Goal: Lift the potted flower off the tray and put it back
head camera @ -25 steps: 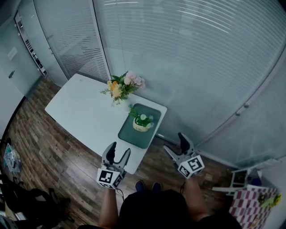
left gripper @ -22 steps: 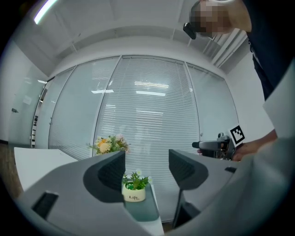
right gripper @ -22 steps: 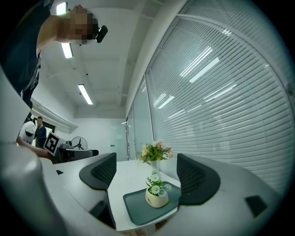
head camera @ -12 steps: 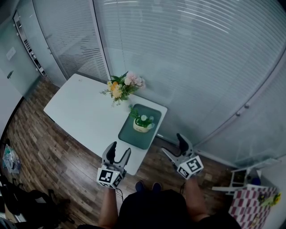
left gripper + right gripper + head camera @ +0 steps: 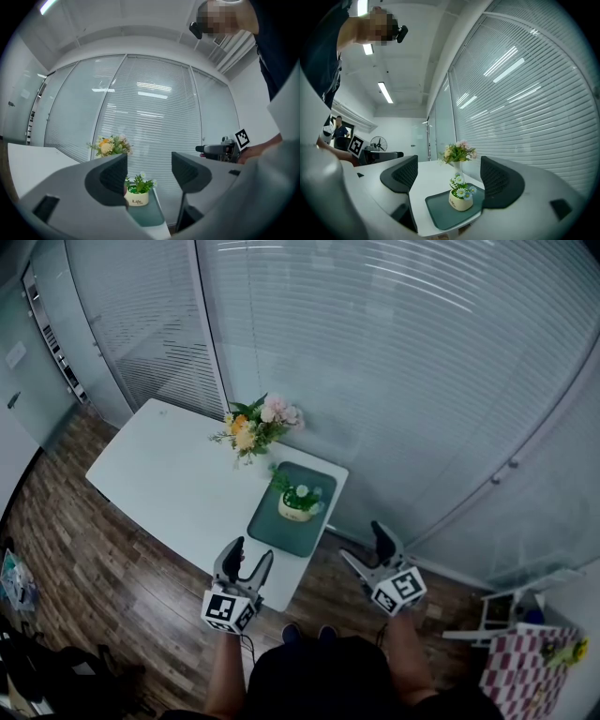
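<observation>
Left tongs [image 5: 253, 551] and just-widened right tongs [image 5: 362, 542] gape empty at lower centre, seemingly lined up to approach the potted flower [image 5: 298, 502] on its tray [image 5: 281, 532].

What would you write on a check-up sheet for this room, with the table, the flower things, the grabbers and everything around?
Surface: white table, holding a tray and a vase of flowers.
Job's things: potted flower stands upright on the green tray, near the table's edge.
Clutter: vase of flowers beside the tray, not on it.
Grippers: left gripper open, fingers empty; right gripper open, its fingers have just been opening, nothing between them; both short of the pot.
Cables: a thin cord seems to hang under the left gripper.
Surroundings: glass walls with blinds, wood floor.
</observation>
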{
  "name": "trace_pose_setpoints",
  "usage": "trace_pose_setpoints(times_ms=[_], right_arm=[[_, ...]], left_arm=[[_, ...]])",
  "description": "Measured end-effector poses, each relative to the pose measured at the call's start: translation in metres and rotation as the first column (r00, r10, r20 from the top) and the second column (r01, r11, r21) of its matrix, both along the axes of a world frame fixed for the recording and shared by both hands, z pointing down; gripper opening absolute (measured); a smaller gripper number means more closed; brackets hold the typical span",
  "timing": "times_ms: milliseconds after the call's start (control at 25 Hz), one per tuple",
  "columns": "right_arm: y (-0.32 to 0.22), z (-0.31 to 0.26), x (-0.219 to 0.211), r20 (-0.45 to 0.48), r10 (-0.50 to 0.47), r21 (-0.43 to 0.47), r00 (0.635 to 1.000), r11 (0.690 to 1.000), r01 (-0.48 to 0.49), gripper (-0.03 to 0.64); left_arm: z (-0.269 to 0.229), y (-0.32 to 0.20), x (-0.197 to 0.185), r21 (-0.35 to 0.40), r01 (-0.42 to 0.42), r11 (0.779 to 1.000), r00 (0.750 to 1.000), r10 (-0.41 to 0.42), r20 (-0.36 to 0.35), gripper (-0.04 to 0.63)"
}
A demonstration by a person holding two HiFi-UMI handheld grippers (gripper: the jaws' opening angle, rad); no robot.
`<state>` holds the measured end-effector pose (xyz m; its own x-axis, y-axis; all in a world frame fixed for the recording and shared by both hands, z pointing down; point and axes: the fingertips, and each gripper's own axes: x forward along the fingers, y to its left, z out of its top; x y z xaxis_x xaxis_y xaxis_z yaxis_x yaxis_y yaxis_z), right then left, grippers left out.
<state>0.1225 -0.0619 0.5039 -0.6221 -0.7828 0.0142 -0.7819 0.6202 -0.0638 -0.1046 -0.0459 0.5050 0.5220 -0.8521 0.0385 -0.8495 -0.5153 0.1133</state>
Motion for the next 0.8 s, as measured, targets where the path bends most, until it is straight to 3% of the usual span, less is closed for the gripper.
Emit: trace_pose_setpoints(times_ms=[240, 800], right_arm=[[0.003, 0.005, -0.023, -0.047, -0.019, 0.013, 0.999, 1.0, 0.02, 0.38], [0.027, 0.02, -0.029, -0.029, 0.03, -0.004, 0.999, 1.0, -0.03, 0.38]], left_arm=[[0.002, 0.001, -0.01, 0.007, -0.022, 1.0, 1.0, 0.022, -0.014, 0.275], [0.018, 0.015, -0.02, 0.0, -0.085, 0.996, 0.996, 0.085, 0.01, 0.275]])
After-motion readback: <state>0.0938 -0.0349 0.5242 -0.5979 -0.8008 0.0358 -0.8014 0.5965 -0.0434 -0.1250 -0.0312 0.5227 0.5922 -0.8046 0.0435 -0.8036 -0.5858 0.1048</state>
